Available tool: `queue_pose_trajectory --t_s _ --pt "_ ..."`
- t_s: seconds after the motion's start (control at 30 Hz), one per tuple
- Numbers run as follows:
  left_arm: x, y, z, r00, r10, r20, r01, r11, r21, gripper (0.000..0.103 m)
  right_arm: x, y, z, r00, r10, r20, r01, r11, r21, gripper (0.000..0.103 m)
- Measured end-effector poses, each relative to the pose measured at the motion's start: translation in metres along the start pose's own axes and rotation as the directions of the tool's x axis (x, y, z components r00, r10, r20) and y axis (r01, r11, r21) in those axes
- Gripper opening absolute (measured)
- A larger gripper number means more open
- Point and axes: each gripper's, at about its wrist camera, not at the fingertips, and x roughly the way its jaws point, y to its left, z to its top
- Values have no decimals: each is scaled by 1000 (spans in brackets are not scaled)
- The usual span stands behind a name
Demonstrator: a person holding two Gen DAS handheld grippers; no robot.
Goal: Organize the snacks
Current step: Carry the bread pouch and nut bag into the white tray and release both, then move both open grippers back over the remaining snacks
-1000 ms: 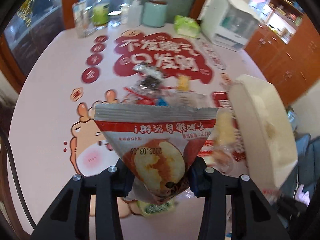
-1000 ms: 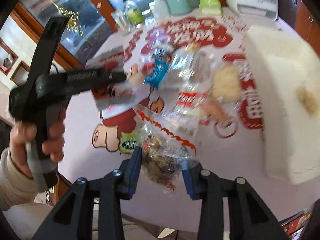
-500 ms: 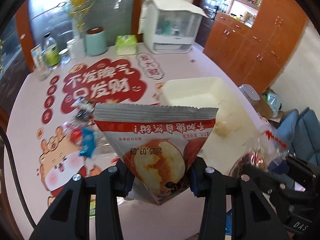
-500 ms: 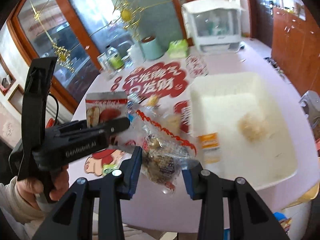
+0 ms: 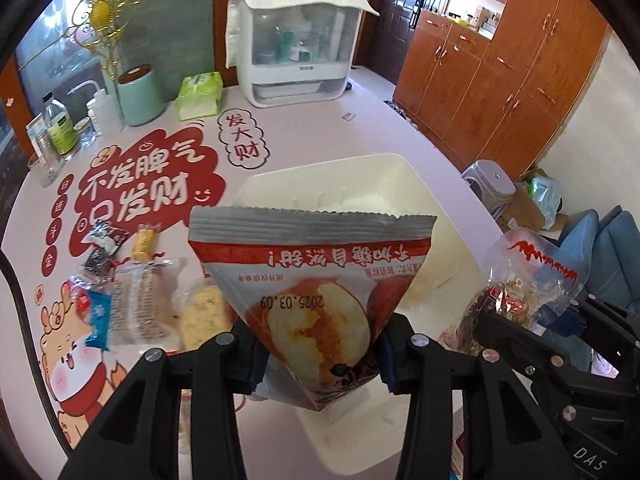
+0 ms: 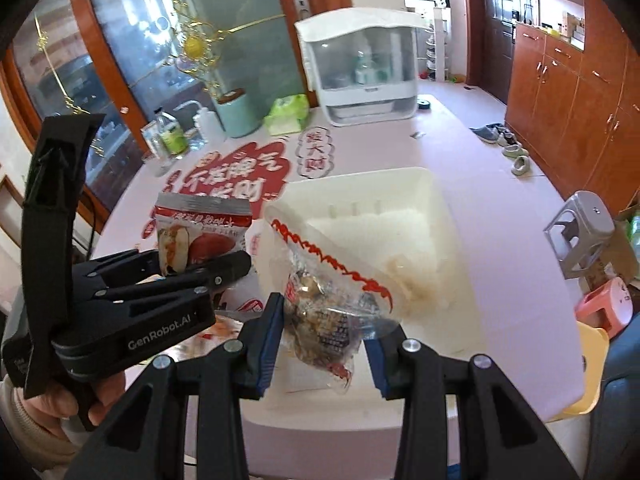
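Observation:
My left gripper (image 5: 320, 354) is shut on a red-and-silver snack bag (image 5: 312, 280) and holds it above the near rim of the white bin (image 5: 360, 176). My right gripper (image 6: 324, 340) is shut on a clear bag of mixed snacks with red print (image 6: 324, 316), held over the near edge of the same bin (image 6: 400, 200). The left gripper with its bag (image 6: 200, 232) shows at the left of the right wrist view. Several loose snack packs (image 5: 132, 300) lie on the table left of the bin. A pale snack (image 6: 412, 280) lies inside the bin.
A white lidded dish cabinet (image 5: 296, 40), a green canister (image 5: 140, 96), a green tissue pack (image 5: 200, 96) and bottles (image 5: 60, 128) stand at the far table edge. Wooden cupboards (image 5: 500, 80) and stools (image 6: 584, 232) are to the right.
Both grippers rose from the snack pile and swung right to the bin, each keeping its bag. In the last half second they moved closer over the bin's near rim.

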Motion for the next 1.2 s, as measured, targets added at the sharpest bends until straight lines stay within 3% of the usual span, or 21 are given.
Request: queue_pose_trajectory --t_s 0.37,0.43,0.5,0.6,0.8,1.2 --pt "40 -15 -1 996 63 -66 -63 998 5 44 20 -26 1 994 -103 -19 103 994 -32 40" --pt "41 -14 -3 995 71 -68 -71 997 -3 56 18 -26 2 992 -123 0 123 992 -39 40" --pt "38 -11 -4 995 83 -56 -84 996 -18 79 17 -26 2 990 -143 14 143 989 -43 44" --pt "31 -5 -6 994 104 -28 -105 994 -31 85 16 -25 4 983 -179 41 181 982 -52 53" --pt "24 7 -10 992 125 -30 -127 990 -56 87 9 -18 5 978 -195 75 200 977 -68 56" --pt "5 22 -25 986 166 -22 -167 984 -65 87 8 -4 -1 985 -164 54 168 982 -81 56"
